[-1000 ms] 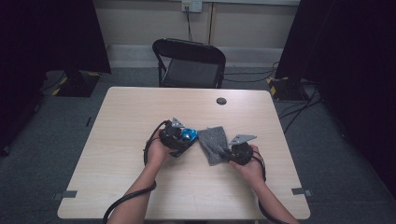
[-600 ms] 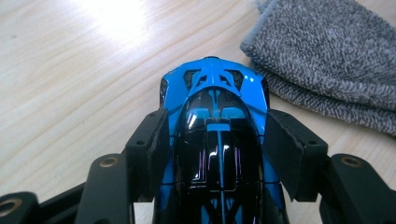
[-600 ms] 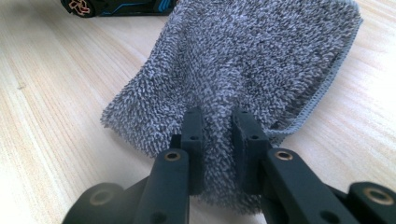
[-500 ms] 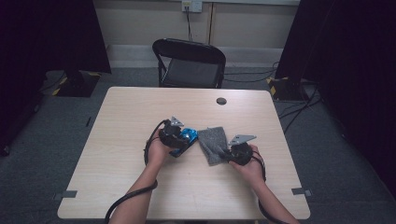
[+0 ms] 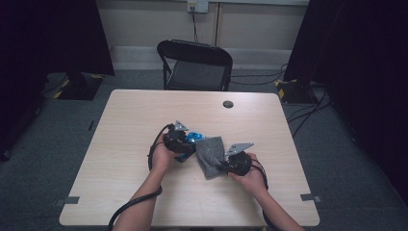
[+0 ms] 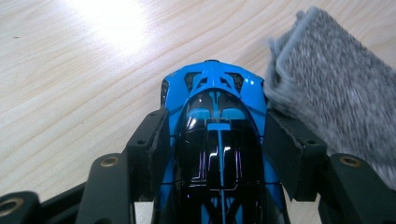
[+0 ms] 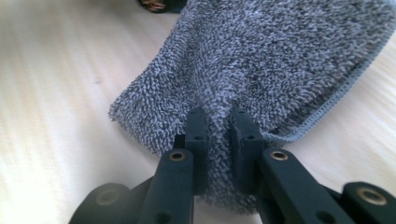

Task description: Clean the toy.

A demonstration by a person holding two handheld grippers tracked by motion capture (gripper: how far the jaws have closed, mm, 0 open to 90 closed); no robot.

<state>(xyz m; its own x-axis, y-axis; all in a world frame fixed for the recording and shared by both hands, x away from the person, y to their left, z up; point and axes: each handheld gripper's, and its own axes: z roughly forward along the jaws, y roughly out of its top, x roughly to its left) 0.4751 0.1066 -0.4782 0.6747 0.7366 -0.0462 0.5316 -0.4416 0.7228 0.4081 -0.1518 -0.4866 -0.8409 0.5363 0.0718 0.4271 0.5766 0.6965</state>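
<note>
A blue and black toy car sits between the jaws of my left gripper, whose pads press on its two sides. In the high view the left gripper holds the car low over the middle of the table. A grey terry cloth is pinched at its near edge by my right gripper, whose jaws have just closed a little tighter on it. The cloth lies right beside the car, its edge touching the car's side. The right gripper is to the right of the cloth.
A black folding chair stands behind the table's far edge. A round black cable hole lies in the far part of the tabletop. Cables trail from both grippers toward the near edge.
My right gripper has shifted left with the cloth, bringing it up against the car. The left gripper and the car have stayed where they were.
</note>
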